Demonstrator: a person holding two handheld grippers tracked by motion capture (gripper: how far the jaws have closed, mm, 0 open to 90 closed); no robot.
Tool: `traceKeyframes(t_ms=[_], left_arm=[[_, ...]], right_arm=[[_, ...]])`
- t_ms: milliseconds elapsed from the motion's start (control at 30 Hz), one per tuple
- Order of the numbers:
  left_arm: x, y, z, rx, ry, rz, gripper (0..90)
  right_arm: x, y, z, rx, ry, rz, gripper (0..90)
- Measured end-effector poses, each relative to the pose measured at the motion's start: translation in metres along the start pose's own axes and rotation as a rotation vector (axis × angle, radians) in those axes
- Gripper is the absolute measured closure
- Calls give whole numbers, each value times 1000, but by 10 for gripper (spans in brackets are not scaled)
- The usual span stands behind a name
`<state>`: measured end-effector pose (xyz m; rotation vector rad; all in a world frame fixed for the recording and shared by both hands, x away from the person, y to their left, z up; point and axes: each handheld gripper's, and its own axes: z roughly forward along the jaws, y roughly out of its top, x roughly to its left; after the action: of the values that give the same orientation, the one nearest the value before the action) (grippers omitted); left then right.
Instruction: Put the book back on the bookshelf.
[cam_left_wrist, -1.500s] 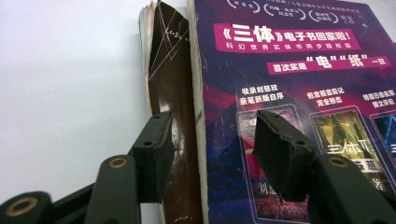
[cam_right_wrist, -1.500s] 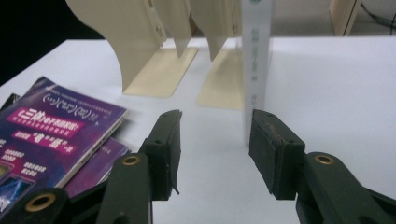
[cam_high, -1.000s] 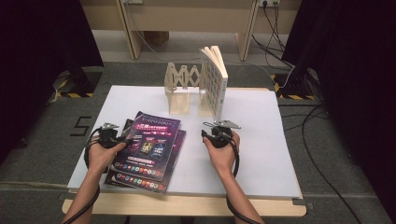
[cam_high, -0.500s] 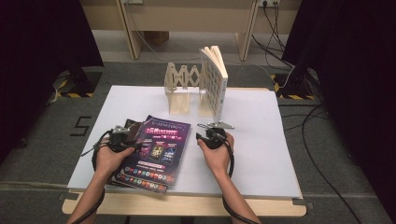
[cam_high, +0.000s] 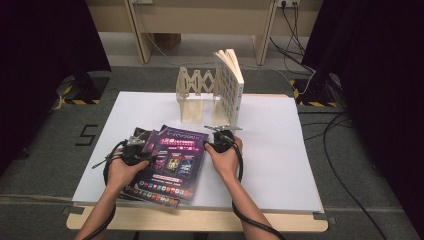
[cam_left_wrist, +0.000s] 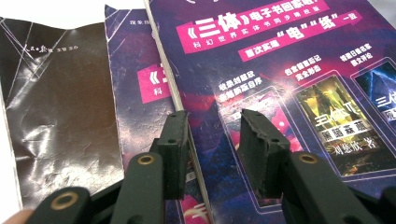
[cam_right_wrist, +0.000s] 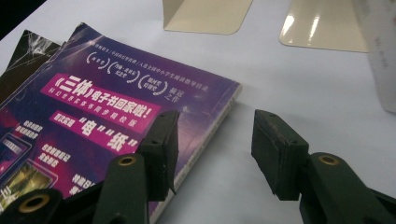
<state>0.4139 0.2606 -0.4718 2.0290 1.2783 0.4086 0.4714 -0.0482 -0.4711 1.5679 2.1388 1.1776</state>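
With the purple book (cam_high: 176, 159) lying on a small stack at the lower left of the desk (cam_high: 280, 150), both tongs, left (cam_left_wrist: 212, 140) and right (cam_right_wrist: 212, 140), stand open astride its side edges, the right just widened; next they should likely close and lift.

left gripper (cam_high: 134, 148): shifted right along the top magazine (cam_high: 176, 160)'s left edge, now low over that edge, jaws straddling it, part open
right gripper (cam_high: 221, 140): came in from right of the top magazine to its upper right corner, dropped closer to the table
right jaws: just been opening, one over the cover corner, one over bare table, nothing gripped
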Motion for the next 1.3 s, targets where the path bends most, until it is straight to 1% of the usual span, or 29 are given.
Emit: traceKeyframes(t_ms=[33, 100, 133, 233, 333, 467, 567, 600, 633, 667, 733, 767, 800, 833, 900, 1000, 1067, 1100, 1200, 1233, 1300], left_arm=[[0, 0, 0, 0, 0, 2, 617], [-1, 0, 0, 0, 5, 7, 617], [-1, 0, 0, 0, 5, 7, 617], [-1, 0, 0, -1, 3, 3, 617], [-1, 0, 0, -1, 1, 0, 617], [-1, 0, 0, 0, 3, 1, 617], [0, 0, 0, 2, -1, 0, 609], [1, 1, 0, 5, -4, 2, 609], [1, 1, 1, 4, -7, -2, 597], [1, 2, 2, 2, -10, -10, 592], [1, 2, 2, 2, -10, -12, 582], [1, 3, 3, 1, -8, -11, 576], [1, 3, 3, 1, -11, -14, 573], [1, 3, 4, 2, -11, -15, 570], [1, 4, 4, 4, -9, -17, 563], [0, 5, 5, 1, -9, -21, 545], [1, 5, 6, 1, -11, -24, 536], [1, 6, 7, 1, -15, -27, 533], [2, 6, 8, -3, -17, -36, 525], [3, 6, 9, -3, -23, -41, 517], [3, 7, 9, -2, -22, -39, 516]], right_arm=[[0, 3, 5, 6, 2, 8, 514], [0, 6, 9, 11, 16, 23, 510], [0, 7, 11, 14, 16, 28, 510], [0, 9, 13, 14, 15, 34, 507], [-1, 12, 17, 23, 29, 52, 500], [-3, 14, 20, 29, 29, 57, 498], [-5, 15, 22, 39, 30, 75, 497], [-6, 15, 24, 39, 29, 72, 497], [-7, 16, 26, 49, 24, 73, 496], [-7, 16, 27, 50, 25, 75, 495], [-8, 16, 28, 54, 21, 75, 496], [-8, 17, 29, 61, 23, 89, 493], [-8, 18, 30, 57, 23, 83, 493], [-8, 18, 31, 61, 20, 93, 492], [-10, 19, 33, 62, 23, 90, 487], [-10, 20, 34, 65, 28, 104, 487], [-10, 20, 35, 63, 29, 100, 487], [-10, 20, 35, 71, 37, 116, 487], [-11, 21, 37, 71, 44, 121, 487], [-12, 20, 39, 71, 66, 131, 486], [-12, 19, 40, 70, 73, 131, 483]])
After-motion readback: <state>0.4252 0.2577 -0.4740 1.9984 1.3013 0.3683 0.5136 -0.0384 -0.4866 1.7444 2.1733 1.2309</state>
